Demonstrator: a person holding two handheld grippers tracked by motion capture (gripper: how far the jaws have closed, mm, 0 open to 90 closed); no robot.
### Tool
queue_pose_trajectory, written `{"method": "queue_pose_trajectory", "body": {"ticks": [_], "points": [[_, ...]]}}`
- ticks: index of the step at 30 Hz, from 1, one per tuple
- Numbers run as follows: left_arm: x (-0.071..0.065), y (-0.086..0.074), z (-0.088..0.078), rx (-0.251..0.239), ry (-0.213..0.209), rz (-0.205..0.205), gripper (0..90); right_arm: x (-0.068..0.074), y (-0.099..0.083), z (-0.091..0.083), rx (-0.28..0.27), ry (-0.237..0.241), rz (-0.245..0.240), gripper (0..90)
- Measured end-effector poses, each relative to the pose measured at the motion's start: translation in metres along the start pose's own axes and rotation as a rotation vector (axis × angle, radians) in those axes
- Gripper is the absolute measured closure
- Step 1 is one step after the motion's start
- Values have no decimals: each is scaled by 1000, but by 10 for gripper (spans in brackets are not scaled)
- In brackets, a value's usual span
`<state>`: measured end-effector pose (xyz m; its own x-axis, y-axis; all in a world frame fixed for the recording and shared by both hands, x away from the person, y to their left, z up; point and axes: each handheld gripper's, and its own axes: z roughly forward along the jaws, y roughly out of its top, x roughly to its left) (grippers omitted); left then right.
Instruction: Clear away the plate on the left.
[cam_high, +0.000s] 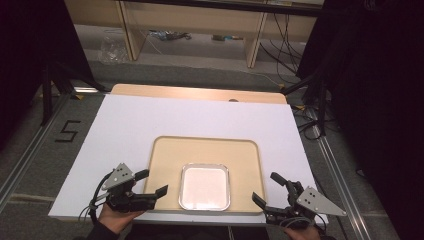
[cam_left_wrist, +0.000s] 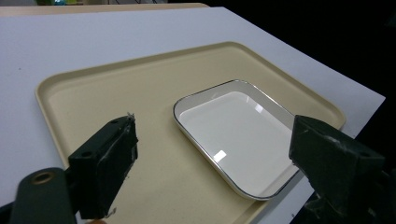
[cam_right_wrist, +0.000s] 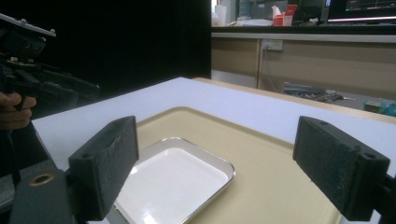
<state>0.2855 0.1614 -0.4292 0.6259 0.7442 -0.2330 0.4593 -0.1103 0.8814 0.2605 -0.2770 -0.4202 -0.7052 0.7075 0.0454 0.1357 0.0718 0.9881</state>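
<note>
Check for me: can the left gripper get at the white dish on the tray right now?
Probably yes. The left gripper is open beside the tray, and nothing lies between it and the white dish.

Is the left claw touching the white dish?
Apart. The high view shows the left gripper open beside the dish, with bare tray between them.

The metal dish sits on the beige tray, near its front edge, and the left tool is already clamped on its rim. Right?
Not quite. The metal dish does sit on the beige tray near its front edge, but the left tool is open and clear of the rim; the left gripper view shows its jaws spread, holding nothing.
</note>
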Motion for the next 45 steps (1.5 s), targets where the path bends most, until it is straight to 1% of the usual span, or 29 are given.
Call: {"method": "queue_pose_trajectory", "body": {"ticks": [1, 3, 6, 8, 9, 10, 11, 12, 14, 15, 16, 17, 19, 21, 24, 25, 26, 28, 31, 32, 33, 34, 35, 36, 37, 38, 40, 42, 45], "points": [[1, 0, -2, 14, -6, 39, 151, 0, 0, 0, -1, 0, -1, 151], [-4, -1, -2, -7, -1, 13, 151, 0, 0, 0, -1, 0, 1, 151], [-7, -3, -5, -7, 0, 26, 151, 0, 0, 0, -6, -3, -4, 151], [-8, -4, -7, 7, -2, 52, 151, 0, 0, 0, -3, -4, -6, 151], [-8, -5, -8, 4, -9, 49, 151, 5, -1, 0, -1, 5, 61, 151], [-8, -5, -9, 7, -10, 63, 151, 0, 0, 0, -19, -18, -5, 151], [-9, -5, -11, 9, -10, 67, 151, 0, 0, 0, -19, -18, -5, 151], [-11, -6, -11, 5, -3, 43, 151, 3, -1, 0, -5, -1, 37, 151], [-12, -7, -13, 6, -4, 55, 151, 3, 0, 0, -5, 1, 36, 151], [-12, -7, -15, 12, -10, 73, 151, 5, -1, 0, 0, 4, 62, 152], [-12, -8, -16, 8, -13, 70, 151, 4, 0, 0, 12, 18, 56, 151], [-13, -9, -18, 7, -6, 59, 151, 2, 0, 0, 6, 8, 22, 152], [-13, -10, -19, -4, -27, 71, 151, 2, 0, 0, 8, 16, 21, 151], [-15, -11, -20, -23, -24, 62, 152, 2, 0, 1, 6, 14, 21, 151], [-16, -12, -23, -19, -21, 70, 152, 2, 0, 0, 11, 21, 13, 151], [-15, -13, -22, -30, -39, 86, 152, 1, 0, 0, 6, 14, 0, 151], [-16, -13, -24, -23, -26, 80, 152, 3, 0, 0, 9, 21, 32, 151], [-17, -14, -26, -17, -14, 105, 152, 2, 0, 1, 5, 15, 21, 151], [-19, -16, -28, -11, -8, 84, 152, 2, 0, 0, 11, 30, 25, 151], [-21, -17, -29, -11, 1, 61, 152, 2, 0, 0, 13, 24, 24, 151], [-20, -18, -30, -19, -14, 65, 153, 1, 0, 0, 6, 10, 1, 151], [-22, -18, -31, -11, -4, 66, 153, 2, -1, 1, 2, 15, 23, 151], [-20, -18, -31, -13, -11, 99, 153, 3, -1, 1, 10, 6, 34, 151], [-21, -18, -31, -11, -9, 93, 153, 0, 0, 1, -1, 2, -6, 151], [-21, -19, -30, -17, -13, 75, 153, 3, -1, 0, 12, 23, 45, 151], [-21, -19, -30, -12, -4, 68, 153, 2, 0, 1, 2, 13, 18, 151], [-18, -17, -30, -14, -3, 108, 153, 2, 0, 0, 4, 18, 29, 151], [-18, -17, -30, -7, 0, 110, 153, 2, 0, 0, 5, 18, 23, 151], [-19, -18, -30, -4, 5, 82, 153, 2, 0, 0, 13, 24, 22, 151]]}}
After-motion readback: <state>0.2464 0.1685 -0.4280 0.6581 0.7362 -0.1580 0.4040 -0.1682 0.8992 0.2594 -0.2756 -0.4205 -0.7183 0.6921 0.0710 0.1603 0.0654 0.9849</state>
